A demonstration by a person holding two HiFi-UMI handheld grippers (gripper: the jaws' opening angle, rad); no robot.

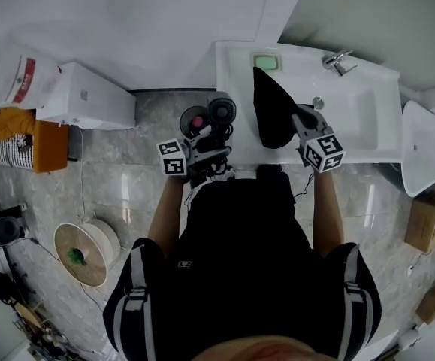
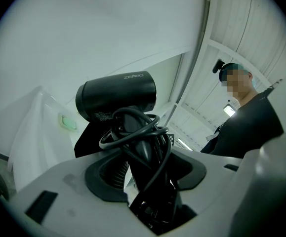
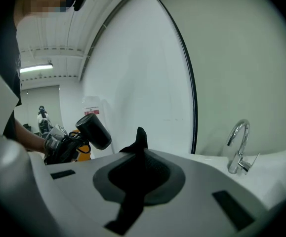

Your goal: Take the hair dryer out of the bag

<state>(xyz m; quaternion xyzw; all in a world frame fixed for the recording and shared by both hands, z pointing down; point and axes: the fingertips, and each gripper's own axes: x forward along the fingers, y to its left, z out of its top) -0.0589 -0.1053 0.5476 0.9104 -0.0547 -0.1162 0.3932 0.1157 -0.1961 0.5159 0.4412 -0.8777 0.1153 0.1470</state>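
My left gripper (image 1: 211, 143) is shut on the handle of a black hair dryer (image 1: 219, 113) and holds it in the air, left of the sink counter. In the left gripper view the barrel (image 2: 115, 100) points left above my jaws (image 2: 145, 174), and its cord is looped round the handle. My right gripper (image 1: 301, 120) is shut on the edge of a limp black bag (image 1: 272, 111), which hangs over the counter's front. The right gripper view shows a fold of bag cloth (image 3: 141, 139) pinched between the jaws (image 3: 139, 177), with the hair dryer (image 3: 94, 130) off to the left, outside the bag.
A white sink (image 1: 356, 115) with a chrome faucet (image 1: 337, 61) and a green soap dish (image 1: 267, 62) lies ahead. On the floor are a white cabinet (image 1: 89, 96), an orange bag (image 1: 22, 138), a cable spool (image 1: 86, 254) and cardboard boxes (image 1: 427, 224).
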